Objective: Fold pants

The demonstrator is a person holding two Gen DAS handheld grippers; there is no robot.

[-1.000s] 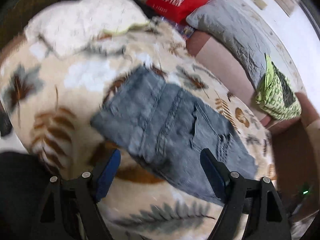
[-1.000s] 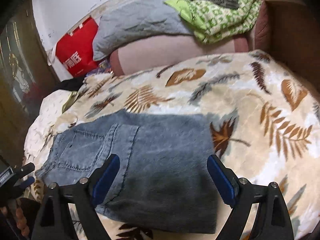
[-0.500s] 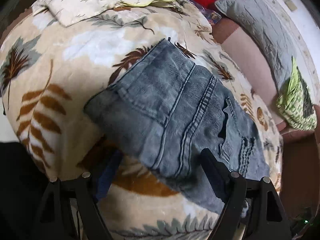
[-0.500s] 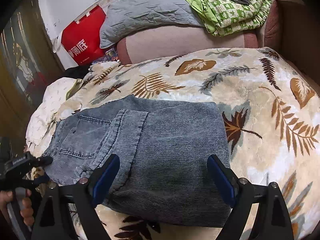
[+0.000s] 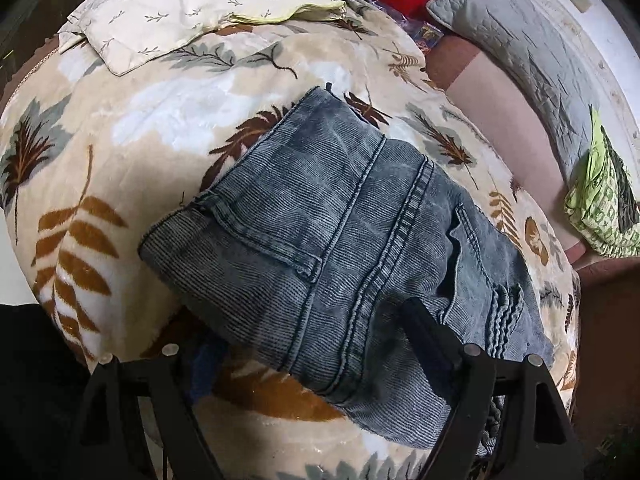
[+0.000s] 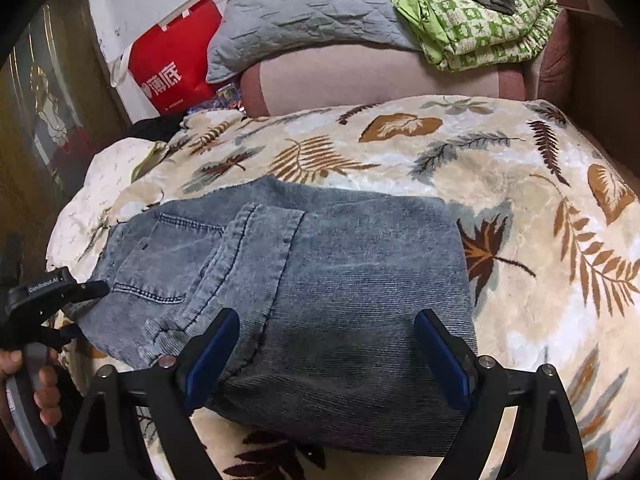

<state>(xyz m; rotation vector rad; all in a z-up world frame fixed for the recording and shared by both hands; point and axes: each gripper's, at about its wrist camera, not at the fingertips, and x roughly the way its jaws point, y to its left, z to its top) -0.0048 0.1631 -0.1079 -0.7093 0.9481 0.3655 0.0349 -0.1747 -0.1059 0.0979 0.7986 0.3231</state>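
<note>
Folded grey-blue jeans (image 5: 340,240) lie on a leaf-patterned blanket (image 5: 140,128). My left gripper (image 5: 316,344) stands open at the jeans' waist end. Its right finger rests over the denim, and its left finger is low beside the edge, partly hidden. In the right wrist view the same jeans (image 6: 320,272) lie crosswise. The left gripper (image 6: 90,309) straddles their left end there, with one finger above and one below. My right gripper (image 6: 326,344) hangs open just above the near edge of the jeans, with nothing pressed between its blue pads.
A cream pillowcase (image 5: 192,4) lies at the blanket's far end. A red bag (image 6: 172,64), a grey quilted pillow (image 6: 304,20) and a folded green patterned cover (image 6: 472,20) sit behind on a pink headboard (image 6: 360,76). A hand (image 6: 44,384) holds the left gripper.
My left gripper has come down and closer to the jeans' waist end, which now fills more of its view. The right gripper has barely shifted. Both stay open.
</note>
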